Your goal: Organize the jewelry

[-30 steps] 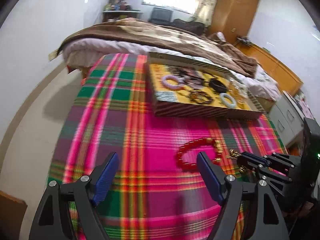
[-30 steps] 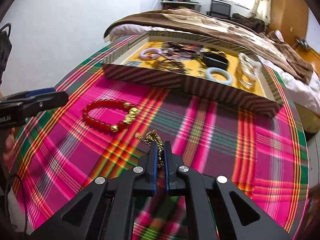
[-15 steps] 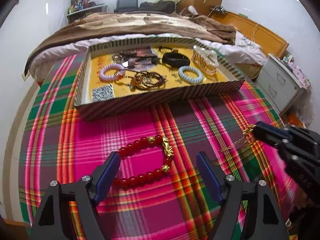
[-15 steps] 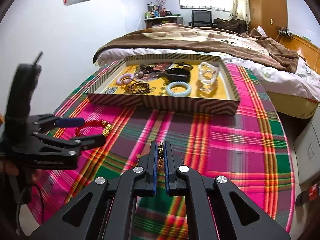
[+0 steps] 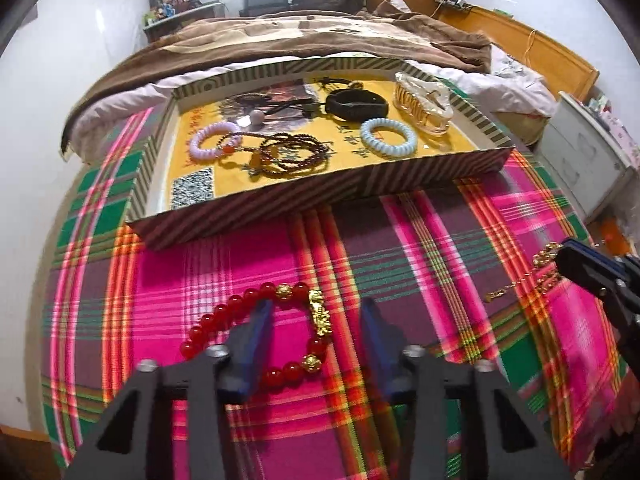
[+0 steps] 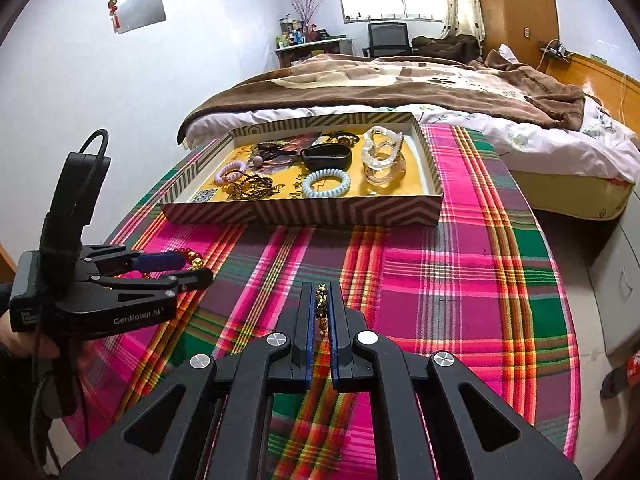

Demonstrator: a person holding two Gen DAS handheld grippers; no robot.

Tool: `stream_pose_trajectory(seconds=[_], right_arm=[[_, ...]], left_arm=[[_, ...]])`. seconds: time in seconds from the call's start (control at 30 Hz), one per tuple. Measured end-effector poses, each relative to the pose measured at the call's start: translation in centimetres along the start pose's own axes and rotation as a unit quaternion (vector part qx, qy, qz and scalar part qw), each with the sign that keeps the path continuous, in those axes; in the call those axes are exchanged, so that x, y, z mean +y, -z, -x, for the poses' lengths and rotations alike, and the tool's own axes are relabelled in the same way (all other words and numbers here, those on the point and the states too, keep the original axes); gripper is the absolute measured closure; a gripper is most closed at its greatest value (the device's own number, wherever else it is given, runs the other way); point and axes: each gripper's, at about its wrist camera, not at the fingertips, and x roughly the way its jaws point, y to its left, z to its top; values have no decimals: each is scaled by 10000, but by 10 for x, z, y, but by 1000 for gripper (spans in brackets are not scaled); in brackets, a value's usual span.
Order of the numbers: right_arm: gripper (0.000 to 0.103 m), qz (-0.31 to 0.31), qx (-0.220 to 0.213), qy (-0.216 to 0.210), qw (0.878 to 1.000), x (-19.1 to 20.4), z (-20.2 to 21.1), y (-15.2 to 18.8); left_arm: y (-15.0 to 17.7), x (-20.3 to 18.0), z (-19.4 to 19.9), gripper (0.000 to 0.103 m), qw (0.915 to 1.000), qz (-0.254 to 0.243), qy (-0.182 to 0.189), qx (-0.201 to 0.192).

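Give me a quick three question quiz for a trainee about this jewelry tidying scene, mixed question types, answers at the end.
1. True or false: the right gripper is shut on the gold chain.
2. The red bead bracelet lies: A in the striped tray, B on the plaid cloth, C on the bed.
3. Fill in: the left gripper has its jaws closing around the ____ bracelet.

Key: 1 true; 2 B; 3 red bead.

In the left wrist view, the tray [image 5: 256, 210] sits on the cloth [image 5: 420, 248] at upper centre, with the bed [image 5: 320, 40] behind it. The beaded bracelet [image 5: 280, 332] lies on the cloth at lower centre, before the tray. A chain [image 5: 516, 284] hangs at right.
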Motion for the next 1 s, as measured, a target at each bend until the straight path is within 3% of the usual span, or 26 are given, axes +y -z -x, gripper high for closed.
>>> stream_pose_trajectory(seconds=[0.03, 0.17, 0.27, 1.0], right_arm=[[98, -6, -2, -8, 10000, -1, 0, 0], [98, -49, -2, -24, 10000, -4, 1, 0], [98, -41, 2, -19, 10000, -5, 0, 1], [98, 102, -237, 32, 9997, 8, 14, -18]], left_arm=[[0, 0, 0, 67, 10000, 50, -5, -5], [0, -7, 1, 88, 9999, -78, -99, -25], [0, -9, 2, 94, 9999, -95, -50, -18], [-6, 6, 51, 95, 9978, 121, 203, -627]])
